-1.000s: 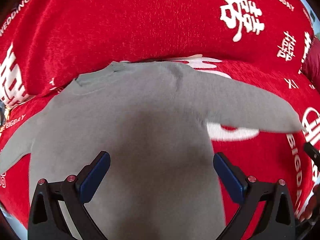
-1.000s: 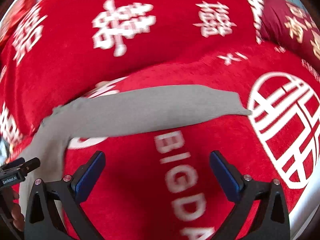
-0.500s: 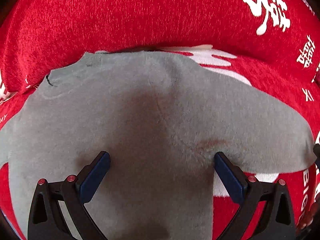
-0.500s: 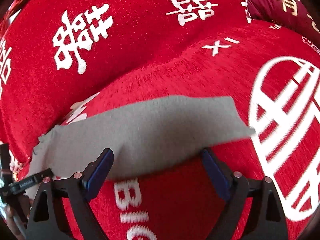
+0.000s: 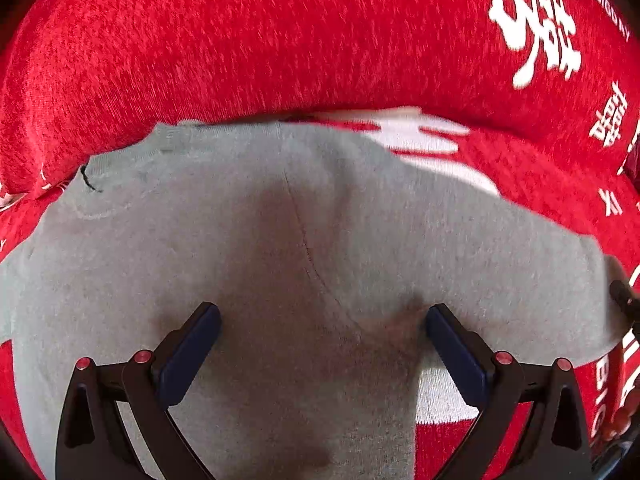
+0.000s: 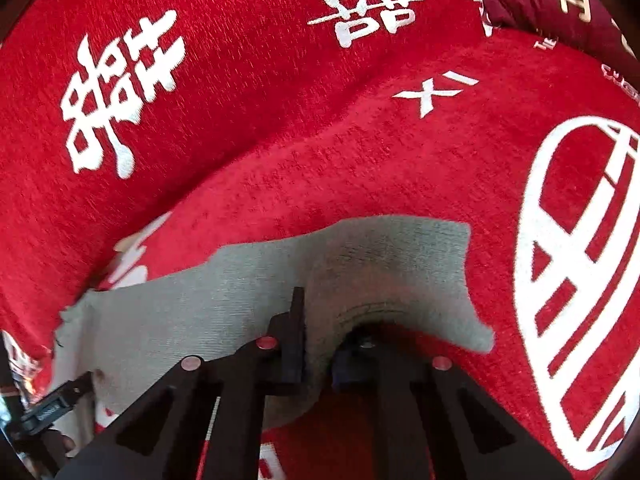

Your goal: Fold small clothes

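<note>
A small grey long-sleeved sweater lies spread flat on the red printed cover, neckline at the upper left. My left gripper is open and hovers low over the sweater's body near the right armpit. The right sleeve stretches out to the right. My right gripper is shut on that sleeve near its cuff end, and the fabric bunches up between the fingers.
The red cover with white characters and lettering drapes a cushioned seat and its backrest. A dark red cushion sits at the far right. The other gripper's edge shows at the left wrist view's right side.
My right gripper moved down onto the sleeve and closed on it, bunching the fabric. My left gripper moved closer over the sweater's body and stays open.
</note>
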A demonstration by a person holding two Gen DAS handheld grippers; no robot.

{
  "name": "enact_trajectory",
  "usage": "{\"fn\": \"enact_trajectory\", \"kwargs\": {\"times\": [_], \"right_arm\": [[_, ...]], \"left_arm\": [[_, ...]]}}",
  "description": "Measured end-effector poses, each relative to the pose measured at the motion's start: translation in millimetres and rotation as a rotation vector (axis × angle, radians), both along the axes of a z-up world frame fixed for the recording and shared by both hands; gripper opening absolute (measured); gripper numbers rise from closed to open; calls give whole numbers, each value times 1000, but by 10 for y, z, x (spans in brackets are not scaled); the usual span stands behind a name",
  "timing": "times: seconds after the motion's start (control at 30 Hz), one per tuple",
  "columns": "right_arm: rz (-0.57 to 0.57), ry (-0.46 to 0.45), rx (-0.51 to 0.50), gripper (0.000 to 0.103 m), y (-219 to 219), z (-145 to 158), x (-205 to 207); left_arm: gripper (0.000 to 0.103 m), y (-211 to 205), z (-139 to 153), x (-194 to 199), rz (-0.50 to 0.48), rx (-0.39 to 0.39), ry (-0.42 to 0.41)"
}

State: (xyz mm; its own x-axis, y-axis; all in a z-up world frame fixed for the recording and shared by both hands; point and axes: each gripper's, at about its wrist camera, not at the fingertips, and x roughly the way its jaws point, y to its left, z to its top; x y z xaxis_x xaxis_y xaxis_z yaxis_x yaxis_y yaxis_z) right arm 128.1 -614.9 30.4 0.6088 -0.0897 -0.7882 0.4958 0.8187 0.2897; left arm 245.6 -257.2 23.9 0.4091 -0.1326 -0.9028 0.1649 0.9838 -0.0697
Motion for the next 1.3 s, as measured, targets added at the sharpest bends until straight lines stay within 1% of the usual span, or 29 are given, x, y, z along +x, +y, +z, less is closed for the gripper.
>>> {"fn": "enact_trajectory", "kwargs": {"times": [0.03,0.1,0.13,0.17,0.2,0.23,0.27,0.33,0.37,0.43,0.47,0.63,0.73,0.77,0.8,0.9,0.97,1.03,1.1,1.13,1.17,1.3], "right_arm": [[3,-1,-16,9,20,19,-5],[4,-5,-38,9,48,56,-9],[2,-8,-44,9,54,78,-11],[-1,-10,-50,9,58,96,-5],[-5,-12,-57,9,59,116,-1],[-8,-18,-66,9,71,148,-3],[-11,-23,-71,9,79,172,-3],[-12,-41,-102,9,140,277,-21],[-7,-51,-129,8,196,354,-29],[16,-73,-191,8,341,534,-41],[39,-93,-233,8,463,654,-45],[186,-180,-414,8,1264,1138,30],[306,-237,-509,8,1993,1387,155],[340,-247,-536,8,2218,1423,200],[377,-257,-568,8,2473,1449,239],[488,-263,-632,8,3229,1405,374],[550,-258,-662,8,3708,1302,446],[610,-245,-695,8,4147,1171,502],[674,-215,-732,8,4577,957,572],[712,-188,-759,8,4820,800,617],[735,-165,-775,8,4934,658,636],[820,-79,-796,8,5424,187,679]], "left_arm": [[103,55,38,63,32,1,-14],[103,133,38,179,76,-1,-4],[103,161,0,258,97,8,14],[103,160,-98,352,110,45,52],[103,133,-200,409,98,63,87],[103,111,-214,411,91,66,64],[103,50,-203,393,68,92,6],[103,-13,-197,404,40,127,-11],[103,-5,-175,437,27,123,9],[103,85,-132,469,21,72,46],[103,190,-88,463,37,38,51],[103,742,67,350,98,-22,26],[103,1246,180,251,131,-37,2],[103,1348,205,214,141,-40,-3],[103,1505,243,92,158,-46,-12],[103,2020,373,-90,223,-75,-50],[103,2476,438,-210,280,-97,-65],[103,2840,443,-305,330,-109,-70],[103,3185,420,-413,385,-121,-69],[103,3279,395,-438,404,-128,-64],[103,3419,318,-485,436,-141,-47],[103,3737,131,-594,492,-179,-6]]}}
